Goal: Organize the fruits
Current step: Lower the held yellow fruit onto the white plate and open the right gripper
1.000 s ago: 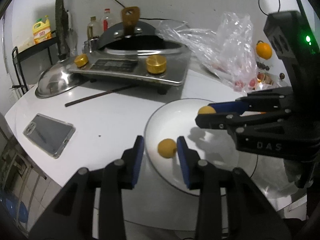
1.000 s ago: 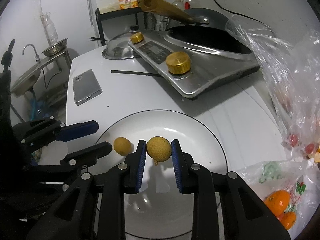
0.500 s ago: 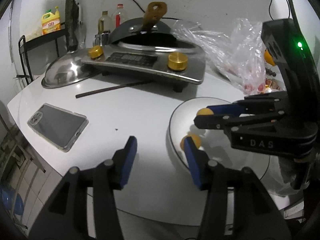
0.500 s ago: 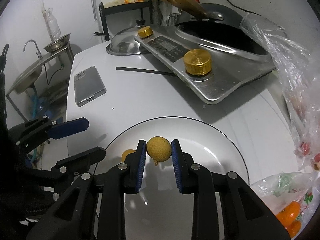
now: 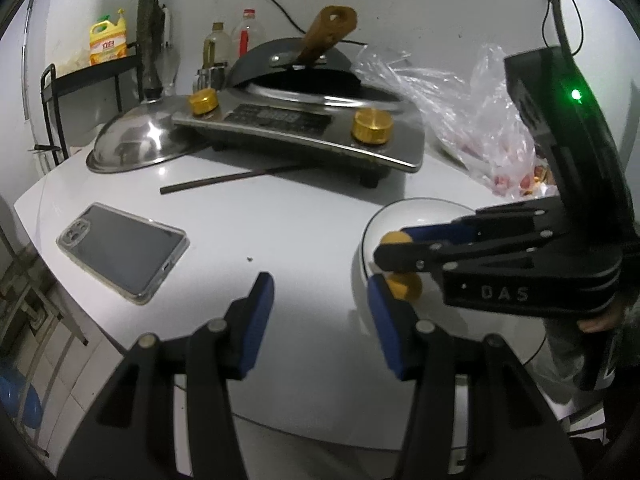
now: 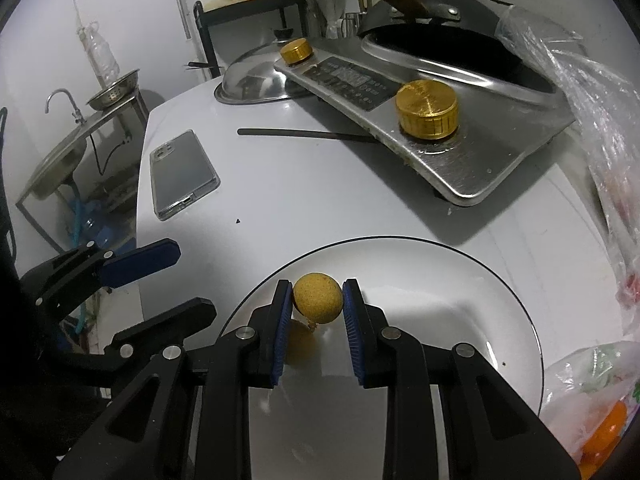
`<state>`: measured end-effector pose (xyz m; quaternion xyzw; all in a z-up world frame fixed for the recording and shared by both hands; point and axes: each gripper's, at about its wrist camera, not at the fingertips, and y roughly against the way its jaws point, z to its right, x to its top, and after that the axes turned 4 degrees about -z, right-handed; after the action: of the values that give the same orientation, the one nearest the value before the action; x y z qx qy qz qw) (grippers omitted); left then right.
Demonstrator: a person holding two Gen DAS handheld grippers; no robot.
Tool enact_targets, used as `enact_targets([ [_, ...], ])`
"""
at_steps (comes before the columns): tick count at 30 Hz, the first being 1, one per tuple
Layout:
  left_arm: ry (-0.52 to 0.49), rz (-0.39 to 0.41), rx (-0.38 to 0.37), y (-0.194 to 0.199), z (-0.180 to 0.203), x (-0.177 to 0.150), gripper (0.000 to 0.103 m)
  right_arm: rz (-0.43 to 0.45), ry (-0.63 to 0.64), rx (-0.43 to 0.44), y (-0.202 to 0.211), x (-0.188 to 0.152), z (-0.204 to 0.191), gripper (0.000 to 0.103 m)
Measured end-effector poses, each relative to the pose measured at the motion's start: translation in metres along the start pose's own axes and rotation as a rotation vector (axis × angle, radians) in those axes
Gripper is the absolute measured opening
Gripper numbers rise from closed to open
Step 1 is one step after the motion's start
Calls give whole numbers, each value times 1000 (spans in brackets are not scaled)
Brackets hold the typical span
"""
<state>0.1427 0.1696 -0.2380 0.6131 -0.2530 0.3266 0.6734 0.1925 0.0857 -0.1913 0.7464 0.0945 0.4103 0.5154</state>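
My right gripper (image 6: 317, 286) is shut on a small round yellow-brown fruit (image 6: 318, 298), held just above the left part of a white plate (image 6: 480, 272). A second fruit like it (image 6: 298, 334) lies on the plate below, half hidden by a finger. The left wrist view shows the held fruit (image 5: 394, 237) at the tips of the right gripper (image 5: 386, 250) and the lying fruit (image 5: 406, 286) behind my own right finger. My left gripper (image 5: 318, 284) is open over bare tabletop beside the plate (image 5: 376, 220), with nothing between its pads. The right wrist view shows it (image 6: 194, 278) left of the plate.
A phone (image 5: 120, 254) lies at the table's left. Behind are a steel cooker (image 5: 304, 128) with a wok, a steel lid (image 5: 136, 144) and a dark stick (image 5: 232, 178). Plastic bags (image 5: 472, 120) with fruit fill the right, oranges (image 6: 604, 428) among them. The table edge runs close below the grippers.
The left jaws have widened off the fruit, which stays on the plate, and the gripper has drawn back left over the table. The right gripper has carried its fruit toward the plate's left rim.
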Motion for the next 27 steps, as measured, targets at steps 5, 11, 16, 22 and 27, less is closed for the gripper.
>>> enact_targets([
  [5, 14, 9, 4, 2, -4, 0, 50, -11, -18, 3, -3, -1, 2, 28],
  [11, 16, 8, 5, 3, -5, -1, 50, -15, -30, 3, -5, 0, 3, 28],
  [16, 16, 9, 11, 4, -5, -2, 51, -16, -34, 3, -5, 1, 3, 28],
  [22, 11, 10, 16, 7, -5, -2, 51, -16, -36, -3, -5, 1, 3, 28],
  [27, 5, 11, 30, 10, -6, -1, 51, -11, -39, -3, -5, 0, 3, 28],
])
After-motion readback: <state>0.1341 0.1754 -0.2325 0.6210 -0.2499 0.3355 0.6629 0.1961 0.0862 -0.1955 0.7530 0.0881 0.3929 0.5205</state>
